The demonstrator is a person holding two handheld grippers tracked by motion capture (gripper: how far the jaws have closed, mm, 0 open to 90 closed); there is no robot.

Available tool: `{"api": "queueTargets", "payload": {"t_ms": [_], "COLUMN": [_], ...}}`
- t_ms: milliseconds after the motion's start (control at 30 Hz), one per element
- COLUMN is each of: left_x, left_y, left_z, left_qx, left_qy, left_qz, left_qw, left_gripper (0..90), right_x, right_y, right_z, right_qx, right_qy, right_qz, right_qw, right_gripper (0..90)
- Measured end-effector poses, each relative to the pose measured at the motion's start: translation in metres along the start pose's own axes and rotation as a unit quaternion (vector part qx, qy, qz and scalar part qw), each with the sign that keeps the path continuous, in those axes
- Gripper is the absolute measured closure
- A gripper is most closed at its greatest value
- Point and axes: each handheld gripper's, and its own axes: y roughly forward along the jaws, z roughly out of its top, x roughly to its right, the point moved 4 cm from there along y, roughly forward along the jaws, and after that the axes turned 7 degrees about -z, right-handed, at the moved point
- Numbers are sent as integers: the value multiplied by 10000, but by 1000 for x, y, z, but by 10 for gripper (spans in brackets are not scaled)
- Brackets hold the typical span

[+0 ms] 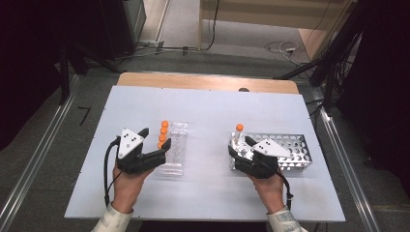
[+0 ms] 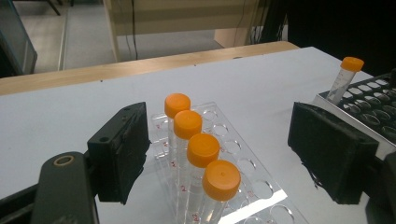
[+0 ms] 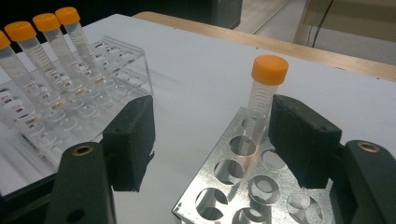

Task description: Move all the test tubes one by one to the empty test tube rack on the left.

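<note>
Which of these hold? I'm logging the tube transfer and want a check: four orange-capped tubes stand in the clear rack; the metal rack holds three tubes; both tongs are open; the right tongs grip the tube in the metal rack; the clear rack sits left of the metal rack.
1. Four tubes stand in the clear rack: true.
2. The metal rack holds three tubes: false, it holds one tube.
3. Both tongs are open: true, left tongs and right tongs alike.
4. The right tongs grip that tube: false, the jaws stand apart with the tube beside one pad.
5. In the high view, the clear rack sits left of the metal rack: true.
</note>
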Motion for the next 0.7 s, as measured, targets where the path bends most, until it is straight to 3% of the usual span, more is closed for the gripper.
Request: {"api": "queueTargets", "payload": {"t_ms": [700], "left_x": [0], "left_y": [-2], "left_z": [1], "left_qx": [20], "left_qy": [-18], "left_qz": [-14], "left_qw": [10000], "left_gripper": [212], "right_x": [11], "right_y": [21], "right_z": [2], "right_qx": [-126], "right_qy": [60], "right_qz": [-294], "right_qw": [9995], "right_gripper": [339]}}
